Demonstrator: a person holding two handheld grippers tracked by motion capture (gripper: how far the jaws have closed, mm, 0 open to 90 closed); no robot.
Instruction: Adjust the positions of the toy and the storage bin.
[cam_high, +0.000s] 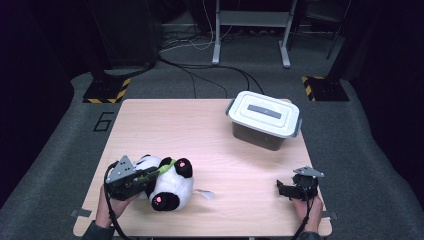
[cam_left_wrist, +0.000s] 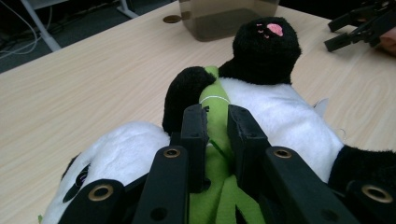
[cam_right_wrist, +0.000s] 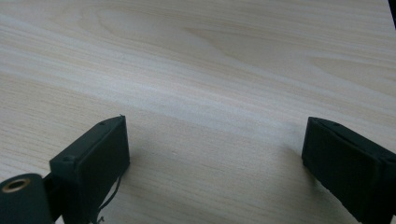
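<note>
- Pinching the green scarf of the panda plush toy with the left gripper, jaws pressed together on the fabric, probably because the thin band gives a firmer hold than the round soft body.
- Lying at lower left of the high view, white belly up, black paws with pink pads pointing toward the frame's centre; whether resting on the wood or slightly raised, cannot tell.
- Showing, in the left gripper view, green cloth squeezed between the two black jaws, with a black ear and paw just beyond them.
- Waiting at lower right of the high view, the right gripper, jaws spread wide with nothing between them, apparently kept clear until needed.
- Hovering low over bare wood in the right gripper view.
- Standing at upper right of the light wooden table, a lidded plastic storage box, lid shut, well apart from the toy, likely the destination.
- Surrounding the table, grey carpet, loose cables, metal stand legs and hazard-striped base plates in a dark room.
</note>
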